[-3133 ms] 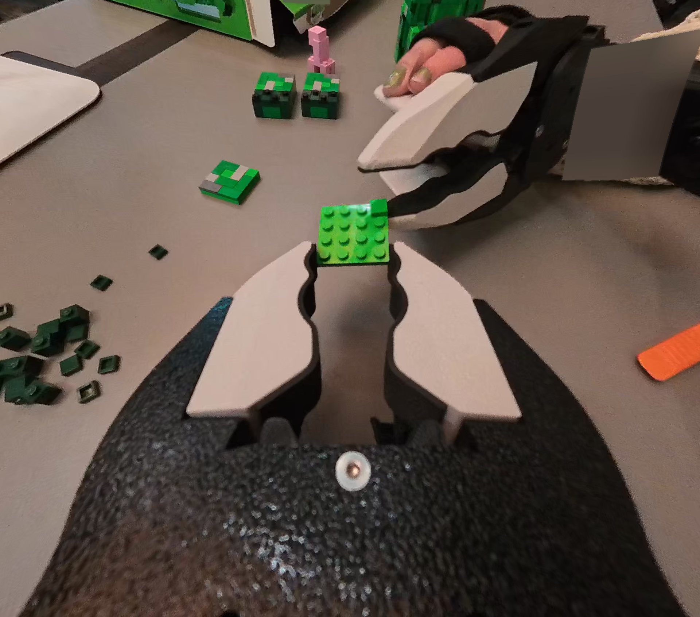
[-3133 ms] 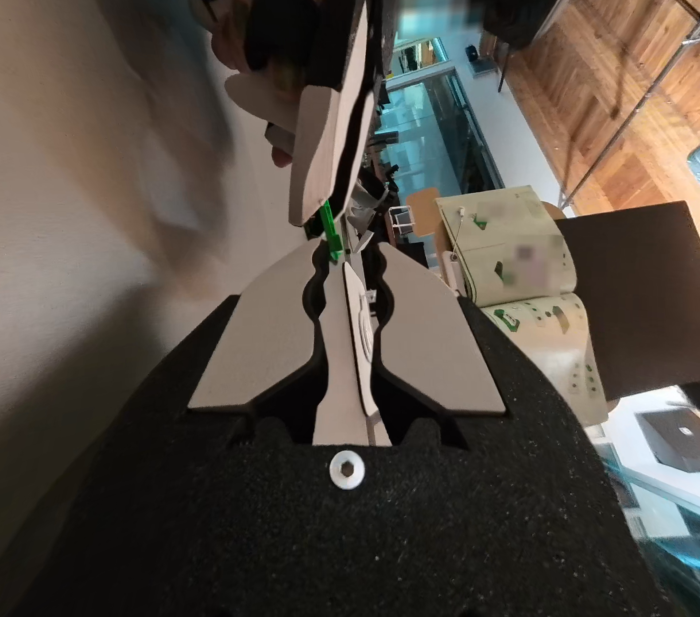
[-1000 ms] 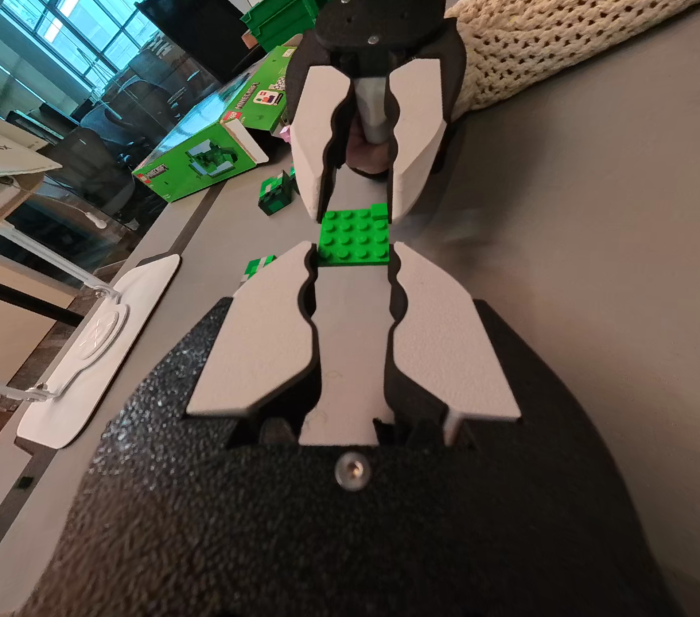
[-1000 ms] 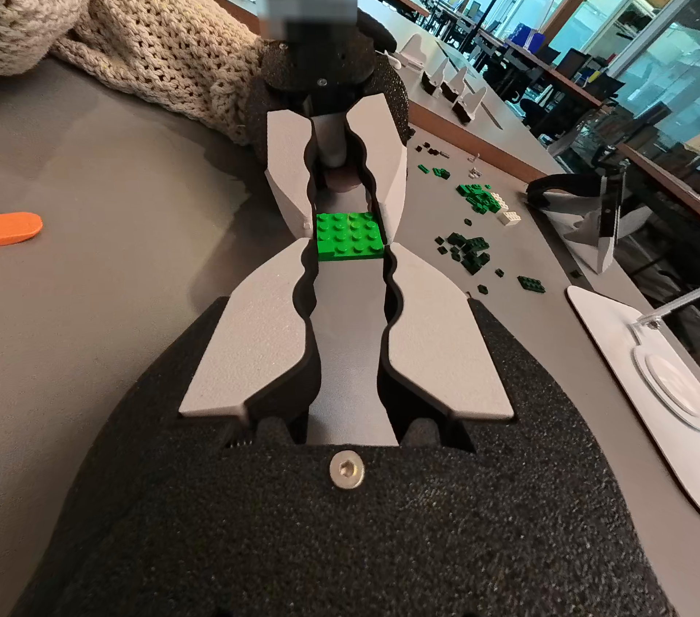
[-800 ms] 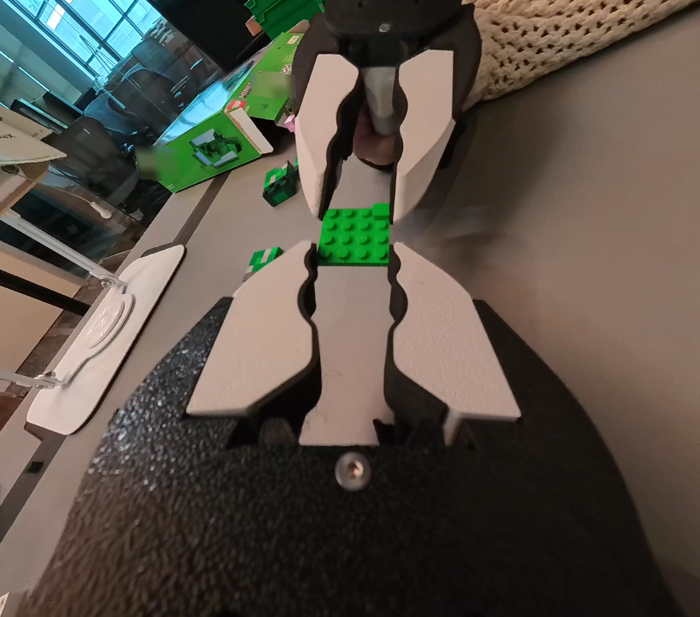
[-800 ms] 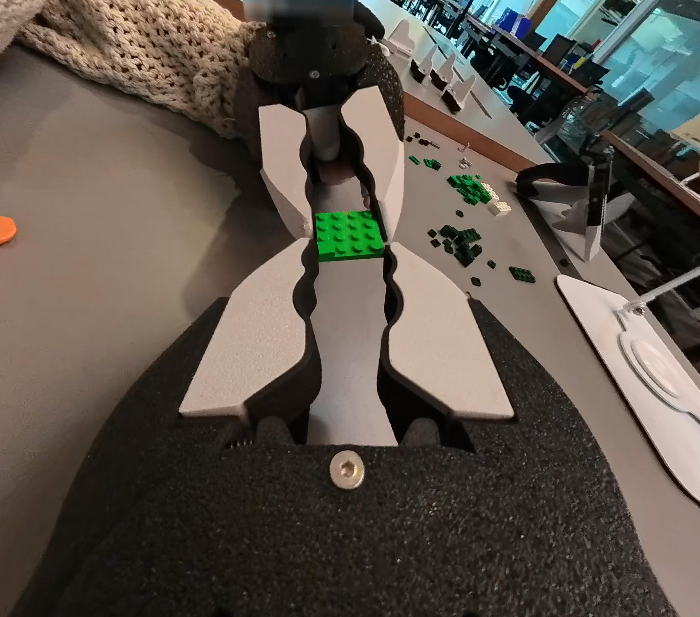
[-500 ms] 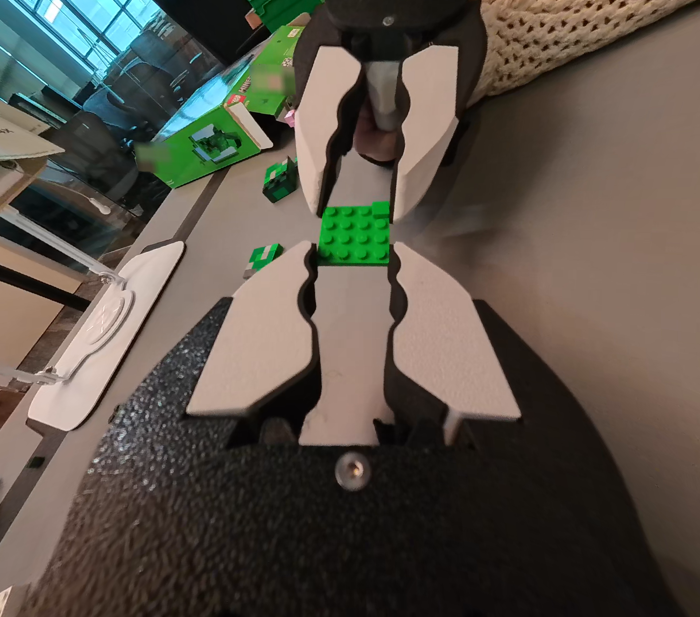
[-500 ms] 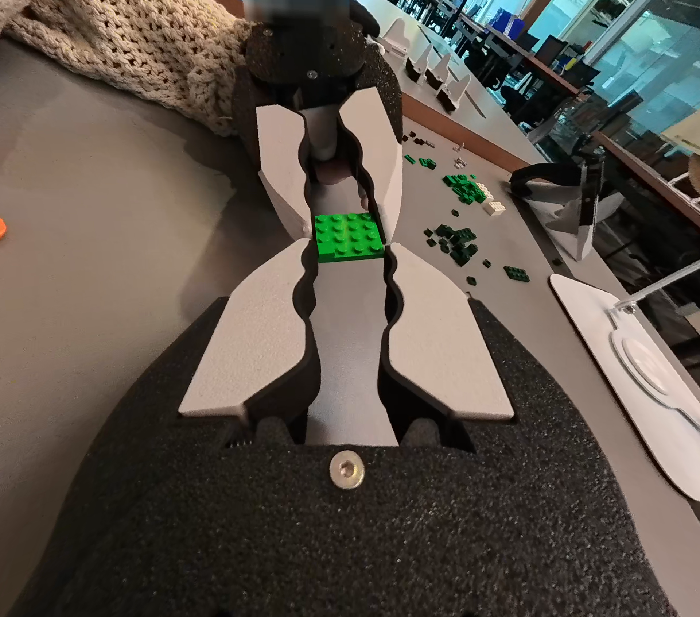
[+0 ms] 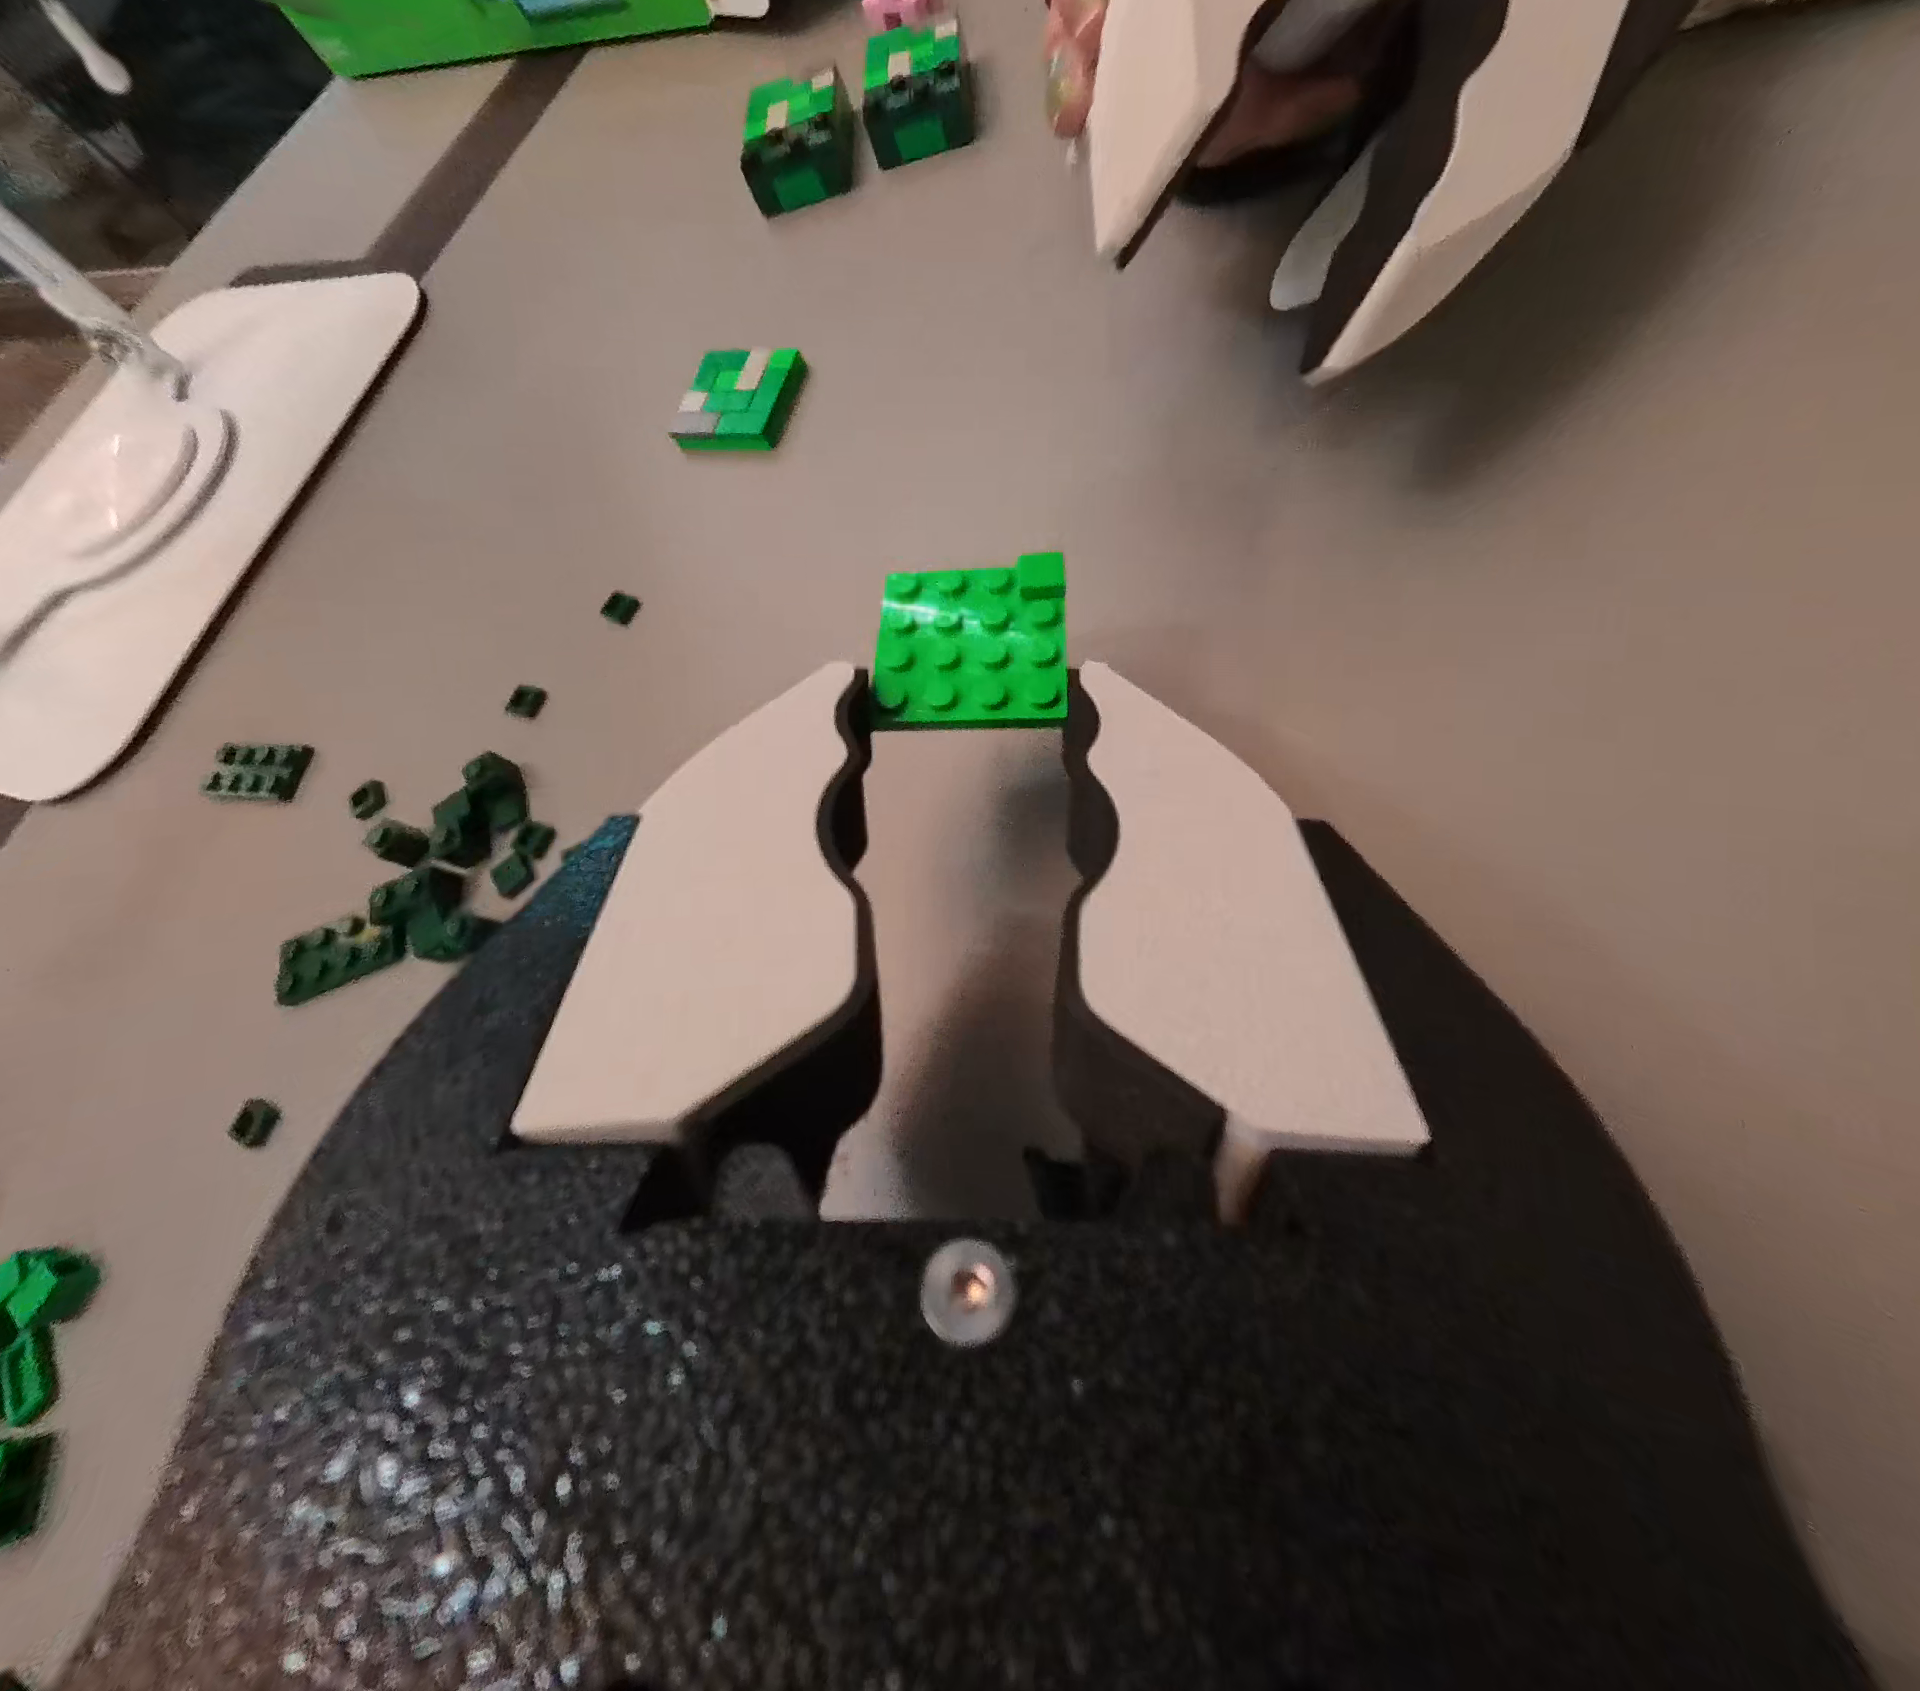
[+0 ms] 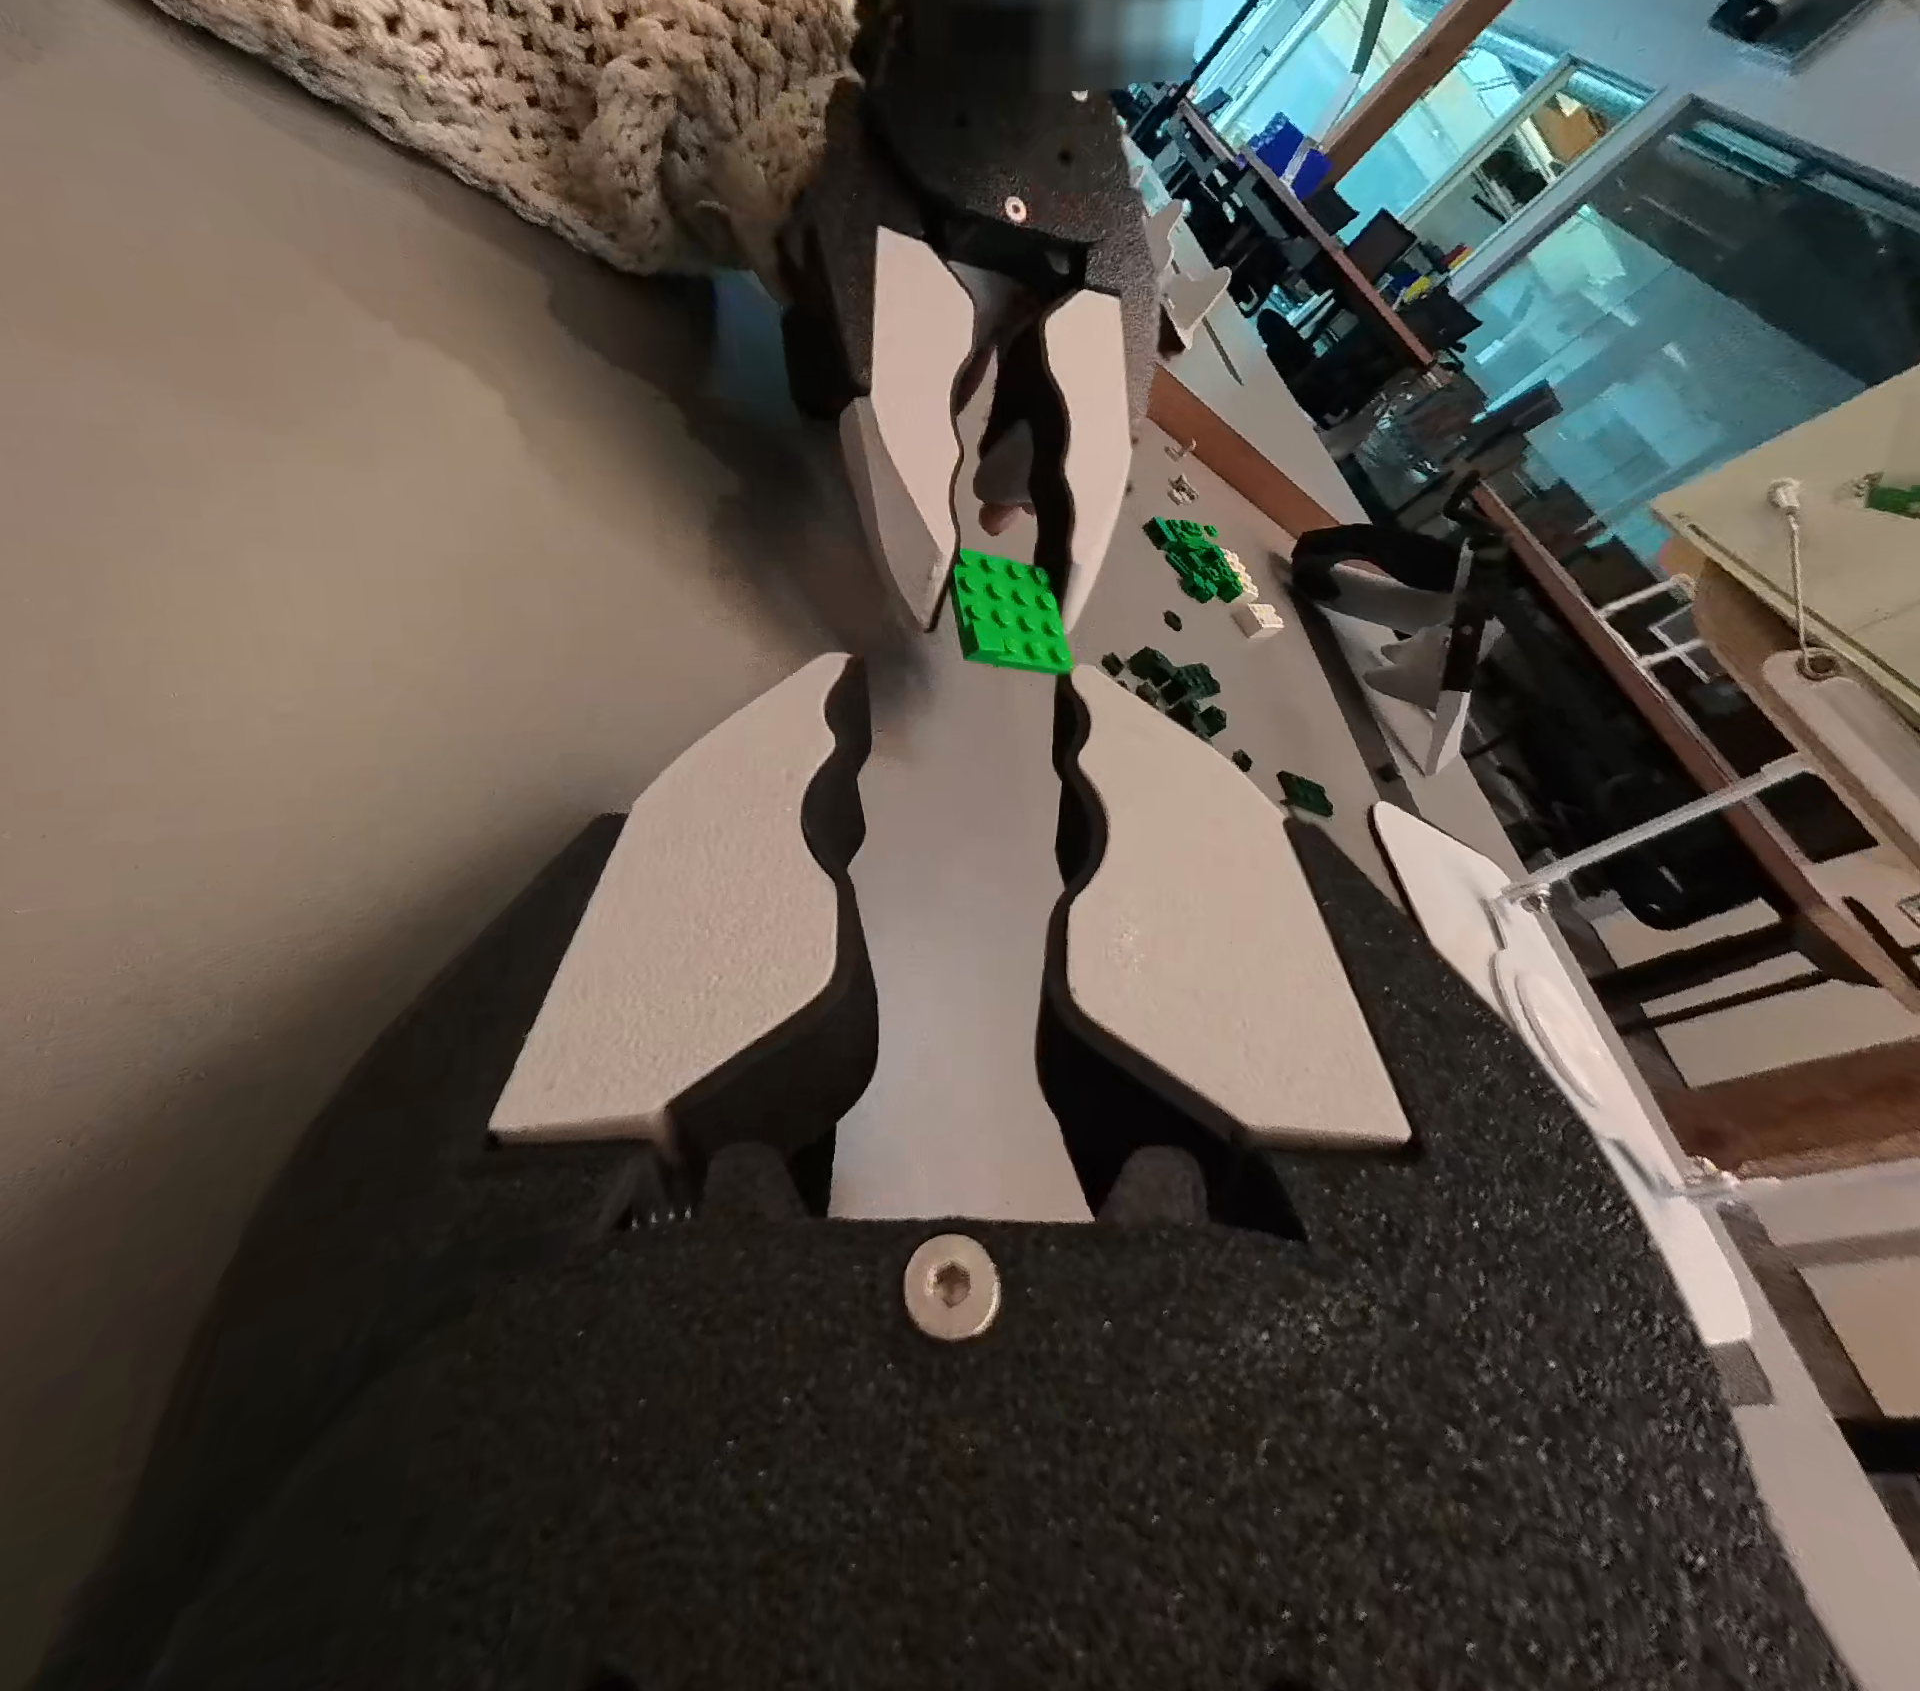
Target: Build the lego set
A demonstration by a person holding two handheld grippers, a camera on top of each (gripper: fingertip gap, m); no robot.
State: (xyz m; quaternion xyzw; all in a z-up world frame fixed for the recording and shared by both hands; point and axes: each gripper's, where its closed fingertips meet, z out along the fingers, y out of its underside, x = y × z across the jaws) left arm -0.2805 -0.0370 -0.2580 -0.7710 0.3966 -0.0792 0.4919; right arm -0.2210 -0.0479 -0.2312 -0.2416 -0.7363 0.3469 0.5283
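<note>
With the right gripper [image 9: 1216,311] now withdrawn from the green plate [image 9: 971,654], jaws spread and empty, the left gripper [image 9: 966,685] alone pinches the plate above the table [image 9: 1455,654], ready for the next brick.

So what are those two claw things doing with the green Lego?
A person is building a Lego set with a gripper in each hand. The left gripper is shut on a bright green plate with one small green piece on its corner, holding it over the grey table. The right gripper is open and empty, off to the side. Loose dark green pieces wait nearby.
</note>
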